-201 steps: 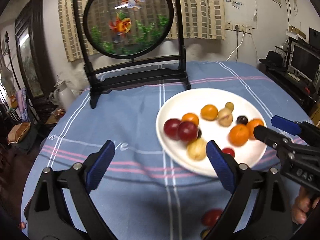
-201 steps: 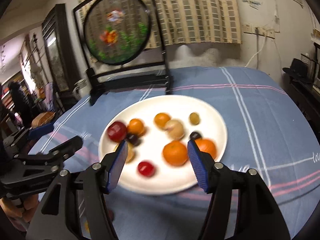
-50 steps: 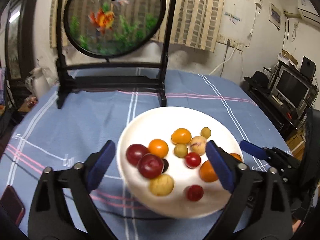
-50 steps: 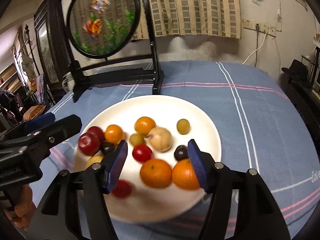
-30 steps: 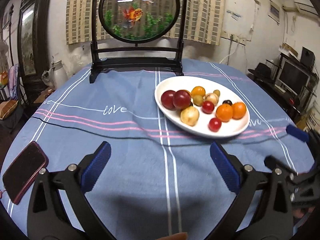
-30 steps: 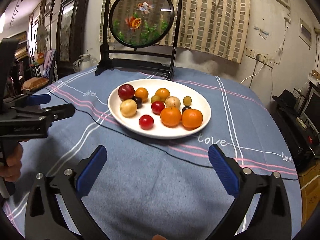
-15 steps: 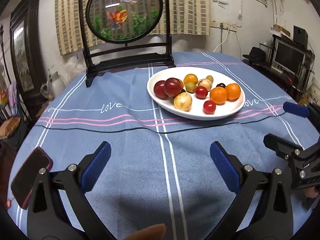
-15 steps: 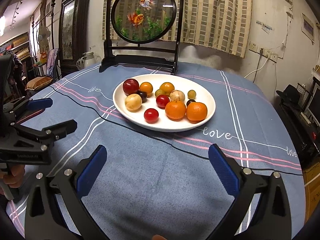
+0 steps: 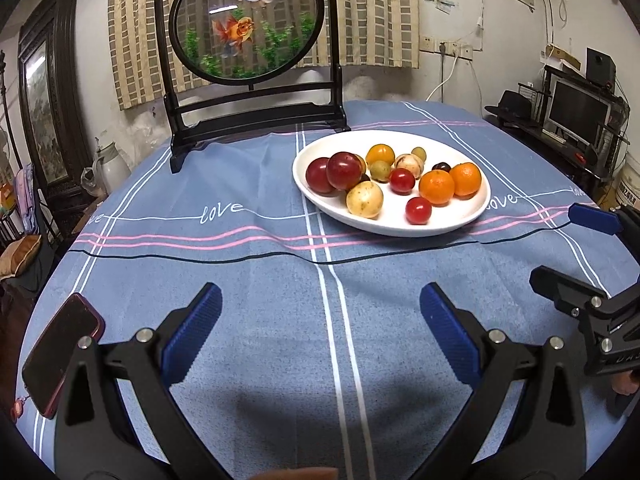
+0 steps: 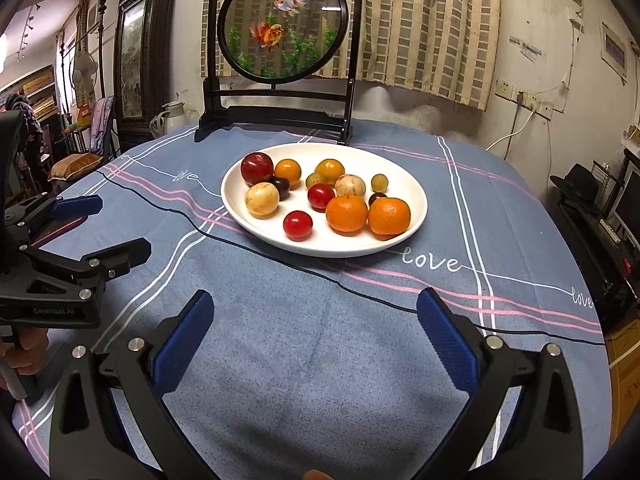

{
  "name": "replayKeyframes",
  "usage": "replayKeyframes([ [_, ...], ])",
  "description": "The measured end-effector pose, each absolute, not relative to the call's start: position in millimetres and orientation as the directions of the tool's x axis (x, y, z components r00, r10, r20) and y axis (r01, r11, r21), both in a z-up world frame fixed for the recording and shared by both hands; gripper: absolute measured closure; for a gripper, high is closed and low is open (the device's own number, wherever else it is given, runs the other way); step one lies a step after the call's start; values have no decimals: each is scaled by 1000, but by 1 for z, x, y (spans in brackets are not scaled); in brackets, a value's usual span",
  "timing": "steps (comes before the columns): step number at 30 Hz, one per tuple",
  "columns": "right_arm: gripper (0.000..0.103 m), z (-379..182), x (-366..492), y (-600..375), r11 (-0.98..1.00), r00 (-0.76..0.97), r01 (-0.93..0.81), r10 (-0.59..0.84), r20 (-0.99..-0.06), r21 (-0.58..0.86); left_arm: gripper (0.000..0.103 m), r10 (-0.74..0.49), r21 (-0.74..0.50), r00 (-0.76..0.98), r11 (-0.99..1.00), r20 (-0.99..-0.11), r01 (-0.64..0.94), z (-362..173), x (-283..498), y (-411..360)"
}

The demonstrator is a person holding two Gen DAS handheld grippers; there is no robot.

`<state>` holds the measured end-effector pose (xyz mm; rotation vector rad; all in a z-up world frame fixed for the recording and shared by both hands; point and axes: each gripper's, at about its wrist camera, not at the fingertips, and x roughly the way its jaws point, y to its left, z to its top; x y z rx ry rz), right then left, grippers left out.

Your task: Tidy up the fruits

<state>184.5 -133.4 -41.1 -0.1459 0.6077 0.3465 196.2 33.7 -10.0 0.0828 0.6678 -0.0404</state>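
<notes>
Left gripper (image 9: 320, 328) hangs over the bare desk (image 9: 260, 280), jaws apart, empty; the fruits (image 10: 346, 213) sit on the plate (image 10: 416, 196) beyond; right gripper (image 10: 316, 332) likewise. Round, light, bruisable, probably rolling: pinch gently across the middle

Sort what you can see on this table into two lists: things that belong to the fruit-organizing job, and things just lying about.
Belongs to the job:
plate
oranges
red plums
cherry tomatoes
left hand-held gripper
right hand-held gripper

Just lying about:
goldfish screen
phone
kettle
hat
</notes>
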Motion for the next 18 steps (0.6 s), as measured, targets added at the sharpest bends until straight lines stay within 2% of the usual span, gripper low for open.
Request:
replayKeyframes([
  [18, 1, -41, 185, -135, 935, 766, -354, 274, -581, -26, 2, -9, 62, 787, 996, -616, 59, -10, 195, 34],
])
